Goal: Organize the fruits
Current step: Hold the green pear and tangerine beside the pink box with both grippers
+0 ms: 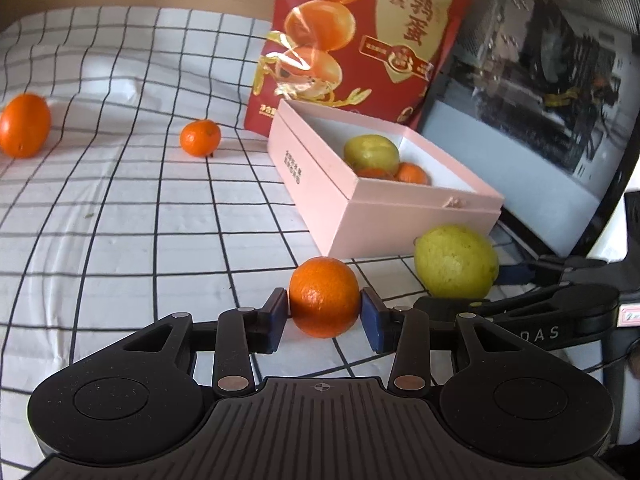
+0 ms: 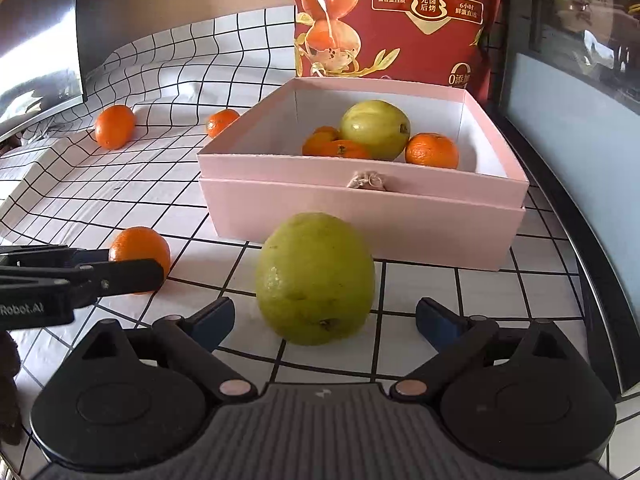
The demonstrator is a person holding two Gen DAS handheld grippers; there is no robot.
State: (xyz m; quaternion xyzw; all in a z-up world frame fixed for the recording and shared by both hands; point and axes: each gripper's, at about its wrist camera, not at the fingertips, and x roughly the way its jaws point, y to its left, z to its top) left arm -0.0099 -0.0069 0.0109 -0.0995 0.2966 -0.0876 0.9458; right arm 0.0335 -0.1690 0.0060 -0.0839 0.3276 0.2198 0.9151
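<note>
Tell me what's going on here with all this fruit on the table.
Someone is sorting fruit into a pink box with two hand-held grippers. The left hand-held gripper is shut on an orange on the checked cloth. The right hand-held gripper is open around a green fruit, not gripping it. The box already holds a green fruit and several oranges; two more oranges wait farther off.

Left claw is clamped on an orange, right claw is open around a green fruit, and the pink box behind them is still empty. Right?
Not quite: the pink box is not empty. The right wrist view shows a green fruit and several oranges already inside it. The rest holds: the left claw grips an orange, and the right claw stands open around the big green fruit.
</note>
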